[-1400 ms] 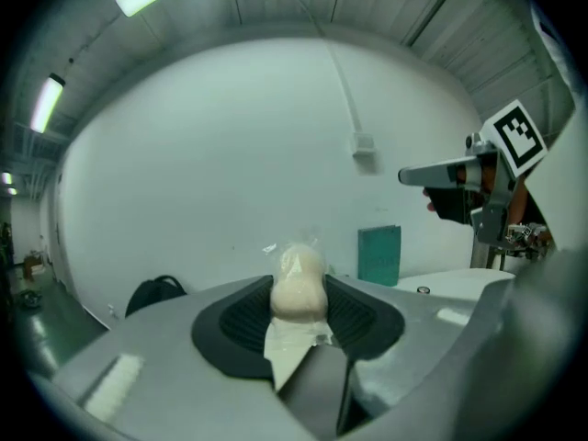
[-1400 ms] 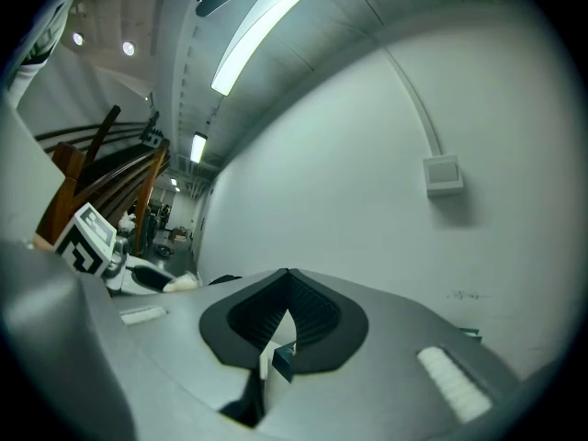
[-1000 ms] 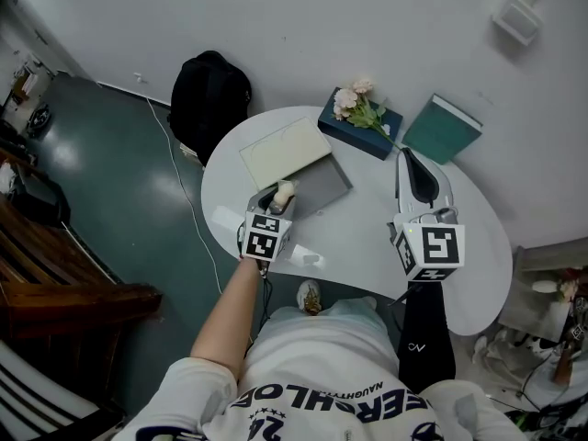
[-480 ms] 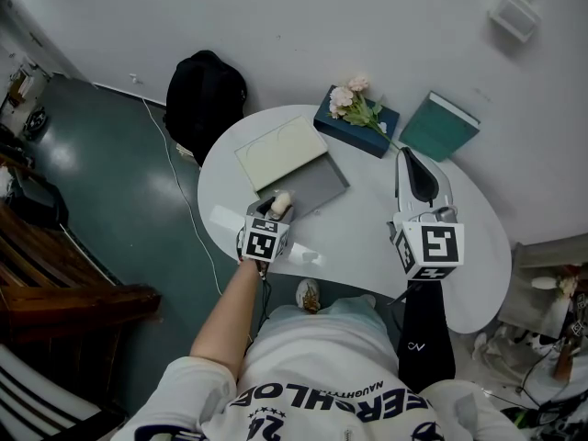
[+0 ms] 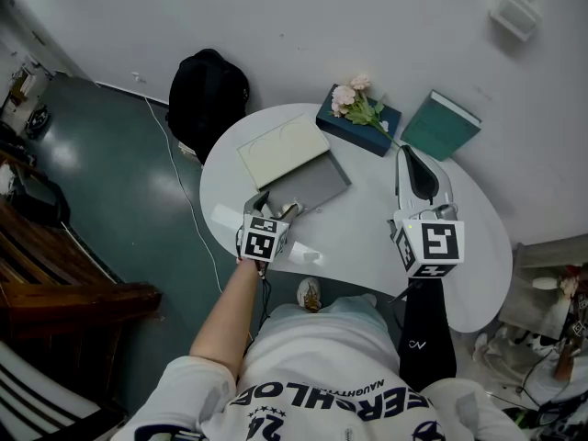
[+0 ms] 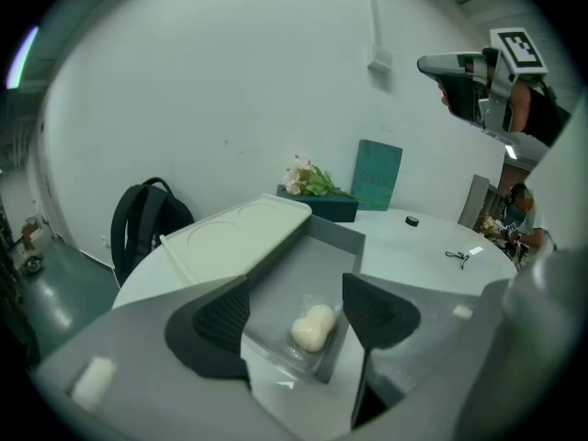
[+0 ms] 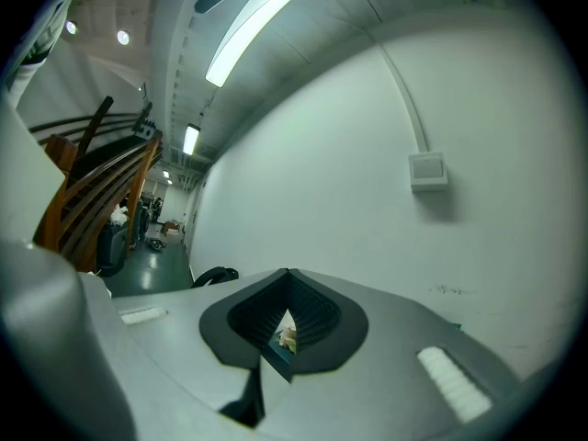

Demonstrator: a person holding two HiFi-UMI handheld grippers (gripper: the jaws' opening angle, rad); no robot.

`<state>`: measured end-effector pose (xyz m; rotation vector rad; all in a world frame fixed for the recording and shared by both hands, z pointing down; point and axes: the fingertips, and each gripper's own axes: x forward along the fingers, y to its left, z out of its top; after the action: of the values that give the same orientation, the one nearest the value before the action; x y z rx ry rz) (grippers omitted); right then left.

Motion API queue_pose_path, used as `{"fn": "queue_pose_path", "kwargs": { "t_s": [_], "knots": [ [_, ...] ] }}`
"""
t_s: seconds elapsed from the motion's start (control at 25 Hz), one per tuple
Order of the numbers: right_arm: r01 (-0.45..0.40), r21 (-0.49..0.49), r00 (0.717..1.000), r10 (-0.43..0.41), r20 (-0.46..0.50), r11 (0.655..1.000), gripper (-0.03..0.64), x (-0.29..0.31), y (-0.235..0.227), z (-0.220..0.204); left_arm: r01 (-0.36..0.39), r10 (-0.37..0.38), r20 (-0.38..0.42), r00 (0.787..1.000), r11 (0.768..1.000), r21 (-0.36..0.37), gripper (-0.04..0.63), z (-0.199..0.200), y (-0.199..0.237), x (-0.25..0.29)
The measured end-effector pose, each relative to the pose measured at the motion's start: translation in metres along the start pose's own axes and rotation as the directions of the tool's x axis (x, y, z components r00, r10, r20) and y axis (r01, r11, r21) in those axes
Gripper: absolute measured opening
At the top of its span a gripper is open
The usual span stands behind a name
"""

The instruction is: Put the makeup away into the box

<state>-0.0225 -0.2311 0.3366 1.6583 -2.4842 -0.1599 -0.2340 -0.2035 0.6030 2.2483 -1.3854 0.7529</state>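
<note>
A cream egg-shaped makeup sponge (image 6: 312,327) in clear wrap lies in the near corner of the open grey box (image 6: 322,255), whose cream lid (image 6: 234,242) is folded back to the left. My left gripper (image 6: 296,312) hangs just over that corner, open, with one jaw on each side of the sponge and apart from it. From the head view the left gripper (image 5: 276,208) sits at the near end of the box (image 5: 312,184). My right gripper (image 5: 412,165) is held up over the right side of the table, shut and holding nothing (image 7: 287,324).
The white round table (image 5: 367,237) also carries a dark blue box with pink flowers (image 5: 358,118) and a teal book (image 5: 441,129) at the back. A black backpack (image 5: 209,95) stands on the floor at the left. A small black round object (image 6: 412,220) lies on the table farther off.
The left gripper held the sponge above the box before. Its jaws have since opened and the sponge now lies in the box. The right gripper has not moved.
</note>
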Motion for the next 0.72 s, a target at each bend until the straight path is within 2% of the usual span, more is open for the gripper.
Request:
{"fn": "queue_pose_path", "kwargs": {
  "t_s": [0.12, 0.24, 0.32, 0.44, 0.64, 0.72],
  "knots": [
    [0.01, 0.002, 1.0, -0.01, 0.004, 1.0, 0.031, -0.002, -0.002, 0.002, -0.05, 0.041, 0.128, 0.991, 0.997, 0.064, 0.314, 0.045, 0.005, -0.019],
    [0.017, 0.005, 1.0, -0.017, 0.009, 1.0, 0.031, -0.003, -0.003, 0.003, -0.087, 0.053, 0.277, 0.959, 0.99, 0.113, 0.313, 0.104, 0.004, -0.048],
    [0.018, 0.004, 1.0, -0.018, 0.013, 1.0, 0.031, -0.004, -0.002, 0.005, -0.126, 0.069, 0.376, 0.924, 0.984, 0.129, 0.313, 0.143, 0.005, -0.072],
    [0.018, 0.005, 1.0, -0.018, 0.021, 1.0, 0.031, -0.005, 0.0, 0.008, -0.171, 0.085, 0.506, 0.858, 0.977, 0.126, 0.305, 0.192, 0.007, -0.112],
    [0.011, -0.009, 1.0, -0.01, 0.025, 1.0, 0.031, -0.006, 0.004, 0.01, -0.266, 0.133, 0.652, 0.746, 0.958, 0.109, 0.258, 0.24, 0.007, -0.17],
    [0.011, -0.01, 1.0, -0.011, 0.025, 1.0, 0.031, -0.007, 0.004, 0.01, -0.289, 0.143, 0.67, 0.728, 0.951, 0.111, 0.233, 0.244, 0.007, -0.179]
  ]
}}
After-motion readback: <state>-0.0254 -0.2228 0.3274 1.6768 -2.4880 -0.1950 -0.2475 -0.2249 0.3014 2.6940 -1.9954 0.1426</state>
